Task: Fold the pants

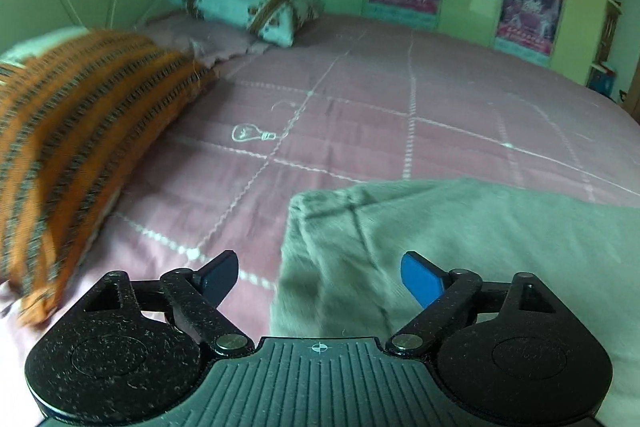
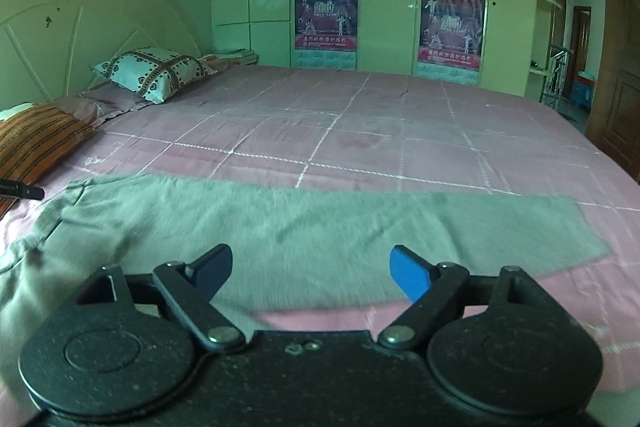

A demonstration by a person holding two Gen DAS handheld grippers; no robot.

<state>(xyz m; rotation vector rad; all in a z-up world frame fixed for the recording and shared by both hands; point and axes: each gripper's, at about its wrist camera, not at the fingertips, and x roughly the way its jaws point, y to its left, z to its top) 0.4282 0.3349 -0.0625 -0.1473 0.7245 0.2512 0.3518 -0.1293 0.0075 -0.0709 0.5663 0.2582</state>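
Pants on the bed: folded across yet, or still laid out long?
Laid out long. In the right wrist view the grey pants stretch flat across the pink bedsheet, waist left, leg end right; no crosswise fold. Whether the legs are stacked, cannot tell.

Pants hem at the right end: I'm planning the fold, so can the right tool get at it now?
Probably yes: the right tool is open and empty over the pants, and nothing lies on the hem.
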